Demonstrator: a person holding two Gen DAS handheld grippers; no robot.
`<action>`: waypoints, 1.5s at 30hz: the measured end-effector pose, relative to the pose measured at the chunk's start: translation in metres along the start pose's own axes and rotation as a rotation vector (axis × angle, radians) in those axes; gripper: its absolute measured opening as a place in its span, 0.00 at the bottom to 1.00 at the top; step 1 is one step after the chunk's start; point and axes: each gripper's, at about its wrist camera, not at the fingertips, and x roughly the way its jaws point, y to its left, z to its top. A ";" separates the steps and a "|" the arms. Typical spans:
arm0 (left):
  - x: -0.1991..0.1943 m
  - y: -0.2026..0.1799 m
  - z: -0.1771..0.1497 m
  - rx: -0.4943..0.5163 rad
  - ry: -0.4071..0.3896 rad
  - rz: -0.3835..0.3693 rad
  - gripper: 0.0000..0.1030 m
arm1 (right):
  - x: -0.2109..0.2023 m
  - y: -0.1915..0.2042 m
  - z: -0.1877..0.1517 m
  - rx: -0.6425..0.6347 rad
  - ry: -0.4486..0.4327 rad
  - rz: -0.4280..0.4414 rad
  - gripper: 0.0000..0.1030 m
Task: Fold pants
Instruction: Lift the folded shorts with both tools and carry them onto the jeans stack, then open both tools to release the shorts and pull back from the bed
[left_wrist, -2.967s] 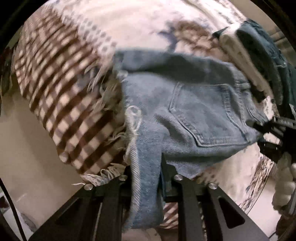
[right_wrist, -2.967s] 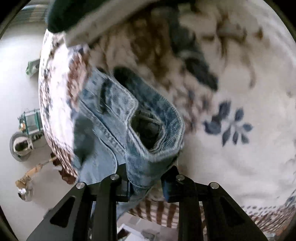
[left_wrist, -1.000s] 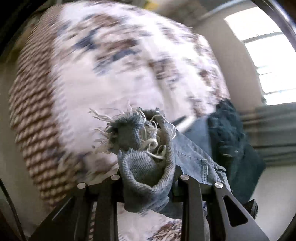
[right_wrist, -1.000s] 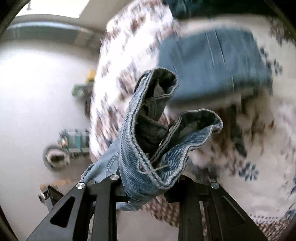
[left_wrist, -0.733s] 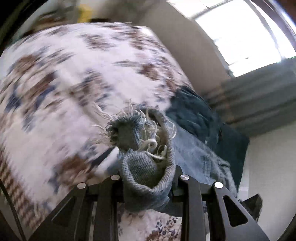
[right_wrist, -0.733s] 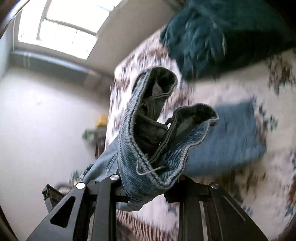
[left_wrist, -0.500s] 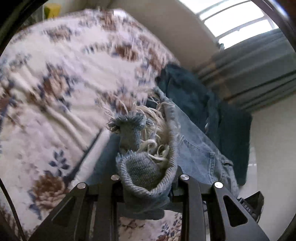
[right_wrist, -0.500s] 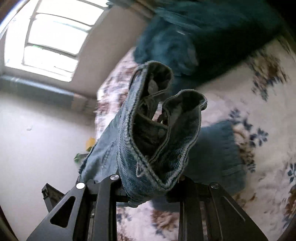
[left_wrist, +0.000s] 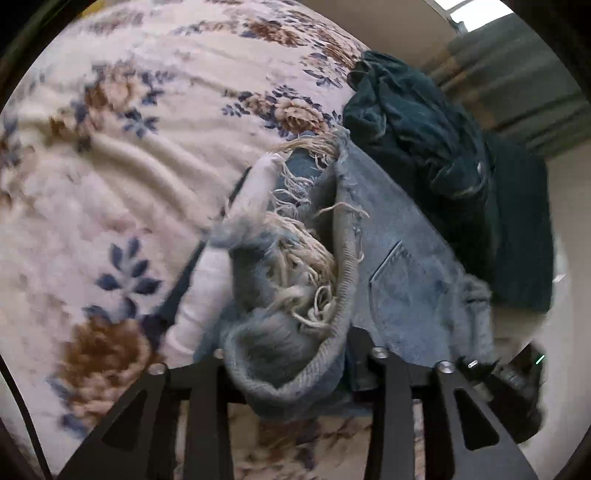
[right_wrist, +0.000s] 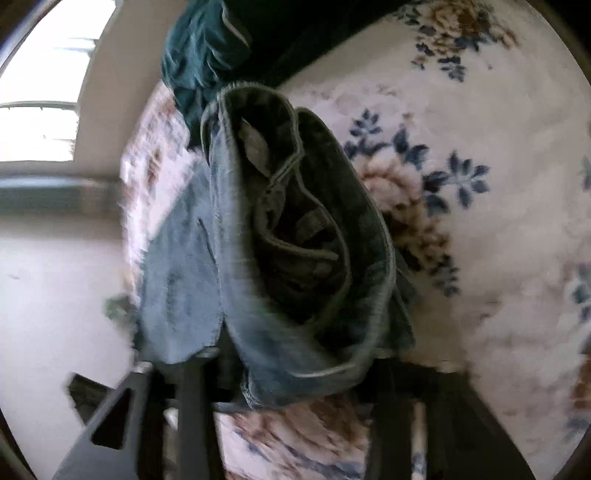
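Observation:
The pants are light blue jeans with frayed hems. My left gripper (left_wrist: 291, 365) is shut on the frayed hem end (left_wrist: 295, 288), bunched between the fingers. The rest of the jeans (left_wrist: 406, 266), back pocket up, stretches off to the right over the bed. My right gripper (right_wrist: 295, 373) is shut on the waistband end of the jeans (right_wrist: 291, 236), which stands up bunched and open in front of the camera. Both ends are held above the floral bedspread (left_wrist: 129, 155).
A dark teal garment (left_wrist: 436, 140) lies crumpled at the far side of the bed, also in the right wrist view (right_wrist: 199, 48). A folded white and blue cloth (left_wrist: 251, 199) lies under the jeans. The floral bedspread (right_wrist: 480, 184) spreads right. A window (right_wrist: 37, 110) lies beyond.
Both grippers have carried the jeans ends up and over the bed and now come down closer to the bedspread. The jeans hang less and lie more along the bed.

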 end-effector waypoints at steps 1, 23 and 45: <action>-0.004 -0.006 -0.001 0.037 0.006 0.041 0.45 | -0.006 0.010 -0.004 -0.067 -0.012 -0.072 0.83; -0.218 -0.101 -0.073 0.549 -0.242 0.350 0.93 | -0.231 0.168 -0.221 -0.381 -0.463 -0.606 0.90; -0.479 -0.122 -0.236 0.556 -0.447 0.247 0.93 | -0.504 0.218 -0.484 -0.561 -0.629 -0.461 0.90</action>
